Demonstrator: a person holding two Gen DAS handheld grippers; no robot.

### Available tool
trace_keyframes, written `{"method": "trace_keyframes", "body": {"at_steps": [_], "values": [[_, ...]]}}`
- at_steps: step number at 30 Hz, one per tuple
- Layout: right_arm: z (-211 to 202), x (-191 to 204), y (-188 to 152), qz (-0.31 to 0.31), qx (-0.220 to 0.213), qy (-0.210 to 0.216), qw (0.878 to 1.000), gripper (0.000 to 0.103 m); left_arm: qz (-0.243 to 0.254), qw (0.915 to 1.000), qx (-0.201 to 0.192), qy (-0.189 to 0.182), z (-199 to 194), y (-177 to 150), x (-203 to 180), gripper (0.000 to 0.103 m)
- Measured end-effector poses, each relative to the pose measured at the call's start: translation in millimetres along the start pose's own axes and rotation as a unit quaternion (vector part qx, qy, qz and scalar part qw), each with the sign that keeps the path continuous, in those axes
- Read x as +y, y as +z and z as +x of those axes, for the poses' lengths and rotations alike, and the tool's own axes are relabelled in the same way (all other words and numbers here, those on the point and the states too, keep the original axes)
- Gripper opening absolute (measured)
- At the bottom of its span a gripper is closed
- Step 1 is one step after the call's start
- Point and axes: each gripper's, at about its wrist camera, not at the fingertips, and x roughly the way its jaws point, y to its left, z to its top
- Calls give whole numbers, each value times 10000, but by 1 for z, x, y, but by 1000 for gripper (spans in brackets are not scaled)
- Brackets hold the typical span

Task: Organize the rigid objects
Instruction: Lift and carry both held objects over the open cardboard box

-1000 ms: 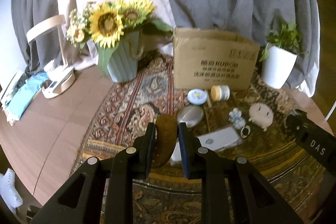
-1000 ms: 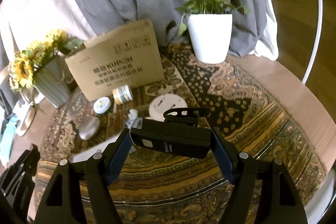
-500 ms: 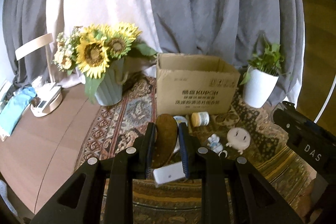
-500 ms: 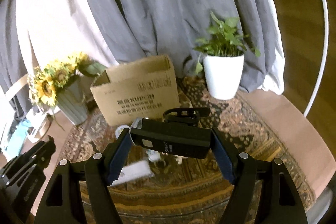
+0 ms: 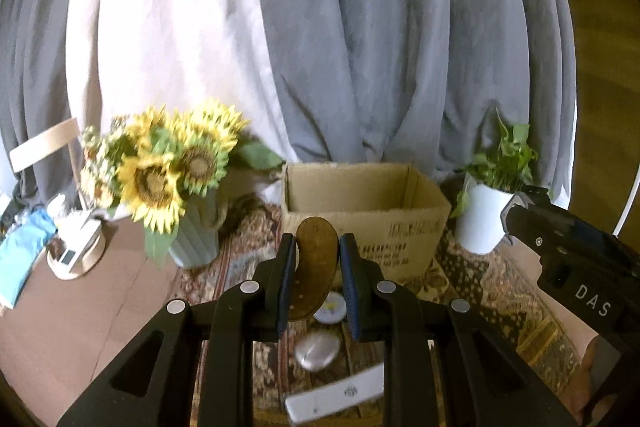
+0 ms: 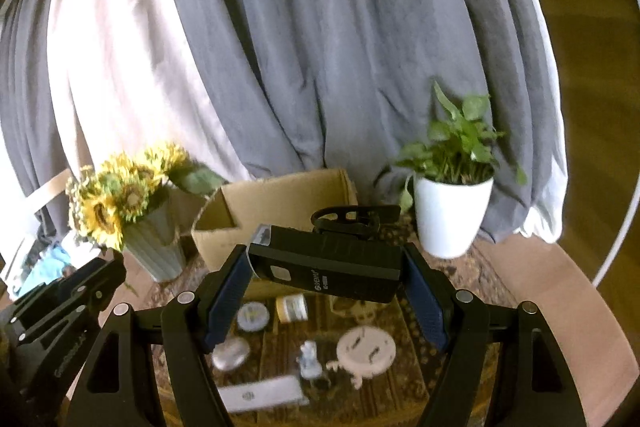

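Left wrist view: left gripper [image 5: 316,261] pinches a brown oval piece [image 5: 314,259] above the rug, before the open cardboard box [image 5: 400,239]. Right gripper [image 6: 326,277] clamps a black device [image 6: 326,267]; its white label is unreadable.

You see grey curtains [image 5: 400,47] behind everything. Sunflowers in a ribbed vase [image 5: 196,239] stand left; a potted plant [image 6: 452,219] stands right on the patterned rug [image 5: 516,311].

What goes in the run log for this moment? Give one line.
left gripper: shut on brown oval piece | right gripper: shut on black device | cardboard box: open, ahead
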Motion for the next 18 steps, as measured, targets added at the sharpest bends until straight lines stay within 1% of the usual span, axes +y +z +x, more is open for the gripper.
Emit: {"method": "trace_keyframes", "body": {"at_steps": [7, 14, 18], "values": [[19, 6, 27, -209, -118, 11, 9997, 75, 173, 9996, -198, 115, 22, 24, -7, 23], [51, 9, 48, -329, 43, 187, 9993, 75, 222, 9997, -84, -44, 59, 44, -9, 23], [78, 14, 60, -483, 261, 330, 9979, 75, 285, 9995, 11, -109, 83, 55, -12, 23]]}}
